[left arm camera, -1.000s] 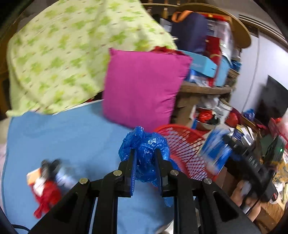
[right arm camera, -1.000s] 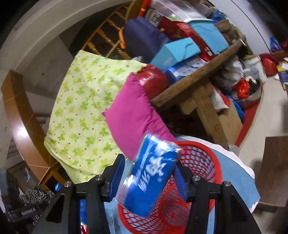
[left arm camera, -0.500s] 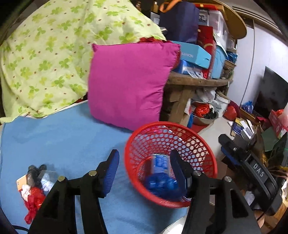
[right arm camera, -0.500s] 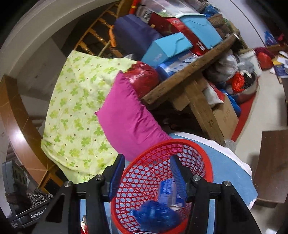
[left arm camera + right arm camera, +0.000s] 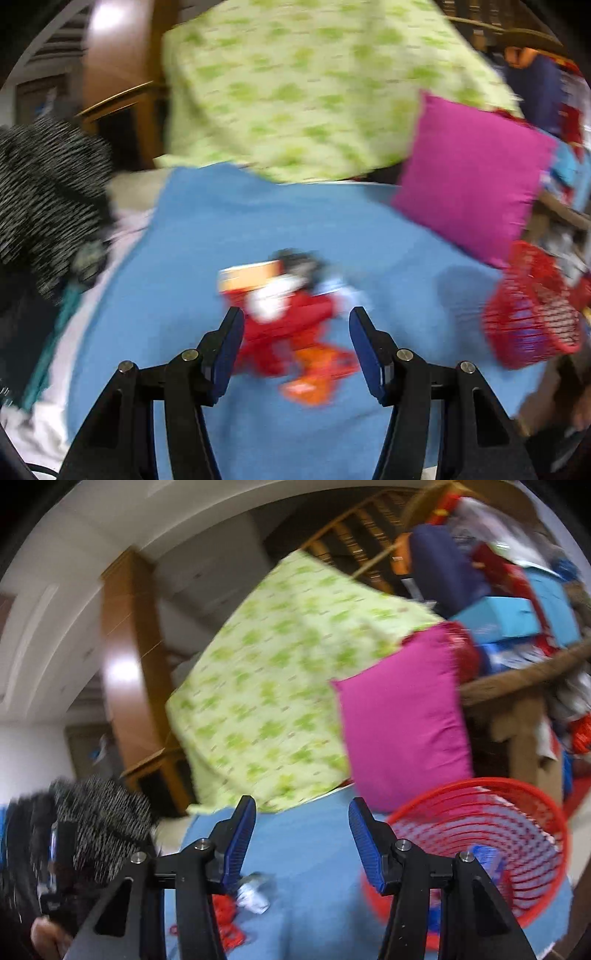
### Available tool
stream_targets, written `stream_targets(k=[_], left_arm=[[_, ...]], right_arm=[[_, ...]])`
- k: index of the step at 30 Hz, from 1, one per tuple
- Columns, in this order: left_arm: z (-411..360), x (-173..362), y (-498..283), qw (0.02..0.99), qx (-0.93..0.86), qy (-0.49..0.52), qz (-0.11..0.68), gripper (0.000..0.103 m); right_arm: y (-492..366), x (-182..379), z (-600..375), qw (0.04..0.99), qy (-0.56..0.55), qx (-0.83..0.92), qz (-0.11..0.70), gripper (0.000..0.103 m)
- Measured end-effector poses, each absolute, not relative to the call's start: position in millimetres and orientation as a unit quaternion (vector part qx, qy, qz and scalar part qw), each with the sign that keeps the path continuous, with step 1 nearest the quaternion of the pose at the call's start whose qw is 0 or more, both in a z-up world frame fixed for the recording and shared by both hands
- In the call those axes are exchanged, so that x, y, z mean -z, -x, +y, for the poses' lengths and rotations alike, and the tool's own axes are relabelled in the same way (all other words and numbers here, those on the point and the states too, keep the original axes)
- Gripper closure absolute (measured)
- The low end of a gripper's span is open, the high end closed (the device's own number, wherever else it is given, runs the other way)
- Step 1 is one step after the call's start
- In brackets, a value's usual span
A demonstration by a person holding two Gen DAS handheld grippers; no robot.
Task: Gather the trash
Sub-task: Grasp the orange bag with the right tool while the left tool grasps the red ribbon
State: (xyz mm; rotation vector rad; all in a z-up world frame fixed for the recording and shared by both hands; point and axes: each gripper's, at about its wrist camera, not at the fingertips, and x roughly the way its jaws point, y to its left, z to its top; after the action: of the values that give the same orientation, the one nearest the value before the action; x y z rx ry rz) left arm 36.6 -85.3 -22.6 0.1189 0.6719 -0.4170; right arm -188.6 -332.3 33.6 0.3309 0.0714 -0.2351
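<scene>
Left tool (image 5: 295, 341), spread and empty, pointed at red-and-orange litter (image 5: 291, 332) on blue bedcover (image 5: 184, 229), centre frame, just ahead between its tips; right tool (image 5: 301, 834) spread, empty, farther off; red basket (image 5: 532, 314) at right edge.

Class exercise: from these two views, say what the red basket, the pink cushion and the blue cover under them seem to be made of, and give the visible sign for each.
Red basket: probably moulded plastic, glossy; open lattice walls and a smooth rim.
Pink cushion: woven fabric, matte; soft puffed shape with pointed corners.
Blue cover: seemingly soft cloth, matte; lies flat with faint creases, though blur hides the weave.
</scene>
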Motion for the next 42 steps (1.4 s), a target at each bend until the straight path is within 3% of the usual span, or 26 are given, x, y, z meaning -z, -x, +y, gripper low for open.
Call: stream_targets(k=[6,14,34,36,38,42], left_arm=[[-25.0,60.4,-48.0,0.915,0.157,-0.026,0.372,0.043],[-5.3,94.4,-57.8,0.900,0.168,0.004,0.403,0.043],[14.7,110.2,-75.6,0.890,0.185,0.035,0.416,0.043],[14.7,109.1,-77.0,0.890,0.182,0.034,0.416,0.043],[14.0,108.1,-80.2,0.890,0.183,0.034,0.417,0.043],[8.1,106.6,-90.6,0.886,0.189,0.036,0.421,0.043]], right_arm=[[137.5,-12.1,-285.7,0.980,-0.142,0.066,0.125,0.046],[83.0,24.3,-260.4,0.958,-0.170,0.012,0.228,0.046],[-46.9,130.3,-226.1,0.865,-0.208,-0.032,0.456,0.047],[-56.6,144.3,-223.4,0.851,-0.227,-0.031,0.472,0.050],[-63.9,153.3,-216.7,0.845,-0.226,-0.033,0.484,0.064],[-65.0,156.6,-208.5,0.848,-0.209,-0.029,0.486,0.074]])
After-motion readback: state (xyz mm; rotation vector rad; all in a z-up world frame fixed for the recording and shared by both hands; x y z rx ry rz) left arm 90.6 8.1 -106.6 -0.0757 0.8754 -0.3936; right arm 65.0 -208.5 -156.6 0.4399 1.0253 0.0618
